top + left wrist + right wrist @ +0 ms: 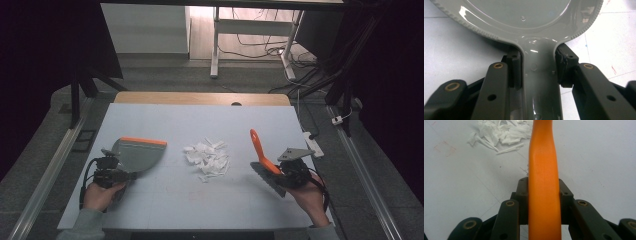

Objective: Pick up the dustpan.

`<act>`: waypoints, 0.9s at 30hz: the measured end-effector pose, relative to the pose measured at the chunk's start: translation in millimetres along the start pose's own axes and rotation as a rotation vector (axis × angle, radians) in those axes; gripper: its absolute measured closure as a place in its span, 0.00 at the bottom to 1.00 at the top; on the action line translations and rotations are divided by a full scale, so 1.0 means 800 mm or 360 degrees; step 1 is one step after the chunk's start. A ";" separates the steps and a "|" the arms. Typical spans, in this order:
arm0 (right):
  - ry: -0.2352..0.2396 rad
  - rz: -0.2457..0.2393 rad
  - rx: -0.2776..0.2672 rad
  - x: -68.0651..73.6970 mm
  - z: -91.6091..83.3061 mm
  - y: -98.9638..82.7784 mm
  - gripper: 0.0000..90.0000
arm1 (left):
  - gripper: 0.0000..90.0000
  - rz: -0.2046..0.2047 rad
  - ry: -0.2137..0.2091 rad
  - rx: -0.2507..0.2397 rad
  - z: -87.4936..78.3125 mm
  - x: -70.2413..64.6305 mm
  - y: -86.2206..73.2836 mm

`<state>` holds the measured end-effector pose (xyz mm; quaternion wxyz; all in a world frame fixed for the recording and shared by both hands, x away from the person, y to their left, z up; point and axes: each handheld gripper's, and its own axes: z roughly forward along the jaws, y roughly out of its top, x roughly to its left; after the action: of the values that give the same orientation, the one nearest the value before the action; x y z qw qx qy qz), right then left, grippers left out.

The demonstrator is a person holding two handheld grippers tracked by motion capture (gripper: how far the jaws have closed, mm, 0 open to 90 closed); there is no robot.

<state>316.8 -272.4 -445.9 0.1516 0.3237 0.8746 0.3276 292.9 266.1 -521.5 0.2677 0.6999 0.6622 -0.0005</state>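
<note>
Left gripper (537,72) clamped the grey dustpan (137,154) handle; right gripper (544,195) gripped the orange brush handle (544,182), paper scraps (207,159) mid-frame.

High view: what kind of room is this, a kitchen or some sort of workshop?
Probably a lab or test room, not a kitchen. The table is a bare work surface flanked by metal rails, loose cables trail over the floor beyond it, and another plain white desk frame stands behind.
</note>
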 end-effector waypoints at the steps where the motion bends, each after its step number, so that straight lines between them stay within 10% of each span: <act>1: 0.0000 0.0000 0.0000 0.000 0.000 0.000 0.78 | 0.68 0.0002 0.0001 -0.0001 0.000 0.000 0.000; 18: -0.0014 -0.0008 -0.0017 0.000 -0.001 0.000 0.78 | 0.68 0.0063 -0.0063 -0.0122 -0.010 0.007 -0.003; 27: -0.0037 -0.0014 -0.0047 0.002 -0.006 0.004 0.78 | 0.68 0.0218 -0.0178 -0.0249 -0.026 0.015 0.001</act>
<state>315.0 -271.5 -440.5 0.1679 0.3212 0.8692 0.3362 287.8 284.6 -507.6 0.3574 0.7194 0.5948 0.0303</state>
